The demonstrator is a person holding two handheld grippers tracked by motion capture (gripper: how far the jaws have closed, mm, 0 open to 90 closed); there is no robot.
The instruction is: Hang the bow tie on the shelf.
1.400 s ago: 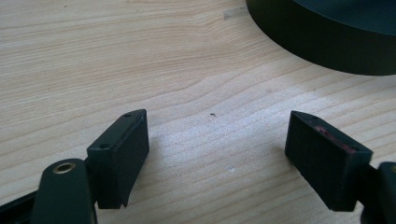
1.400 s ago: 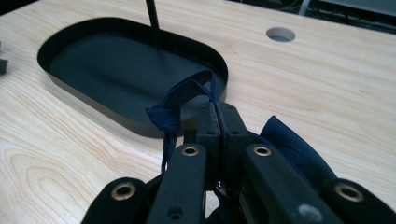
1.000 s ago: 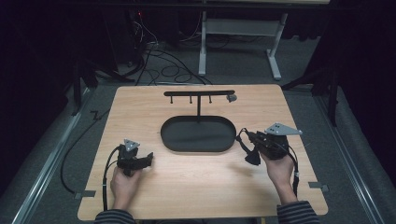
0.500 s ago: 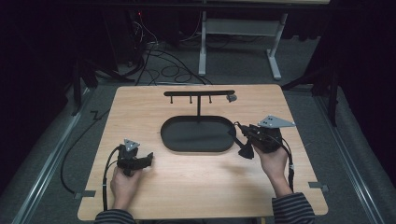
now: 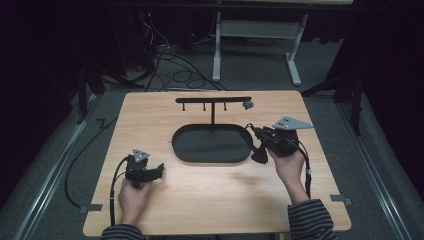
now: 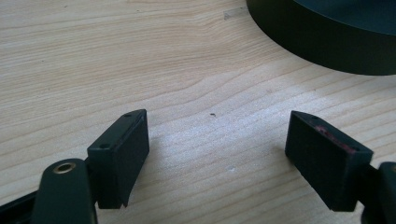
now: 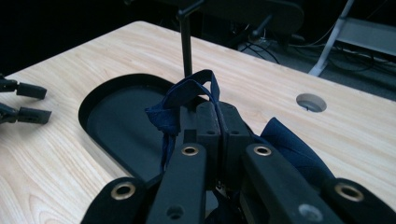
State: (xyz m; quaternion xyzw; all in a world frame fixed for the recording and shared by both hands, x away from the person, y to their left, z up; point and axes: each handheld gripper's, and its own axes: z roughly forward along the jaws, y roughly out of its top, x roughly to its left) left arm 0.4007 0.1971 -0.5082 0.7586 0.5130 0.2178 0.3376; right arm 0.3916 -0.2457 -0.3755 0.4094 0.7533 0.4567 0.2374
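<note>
My right gripper (image 5: 251, 130) hovers at the right end of the black oval tray (image 5: 176, 146), a person's hand around it. In the right gripper view my right gripper (image 7: 215, 110) is shut on a dark blue cloth (image 7: 290, 145). A loop of the cloth sticks up past the jaws and the rest hangs below. The dark blue cloth (image 5: 260, 154) dangles over the tray's right rim. A black T-shaped rack (image 5: 212, 100) with small hooks stands behind the tray. My left gripper (image 5: 160, 170) rests low on the table at front left. In its own view my left gripper (image 6: 217, 149) is open over bare wood.
The wooden table (image 5: 150, 115) has a round cable hole (image 7: 311, 101) near its far right. The tray's wall (image 6: 317, 46) lies just ahead of the left jaws. Cables trail off the table's left side, and a white frame stands on the floor beyond.
My right gripper has risen and shifted back and slightly left toward the tray's right end, carrying the blue cloth. The left gripper has stayed put.
</note>
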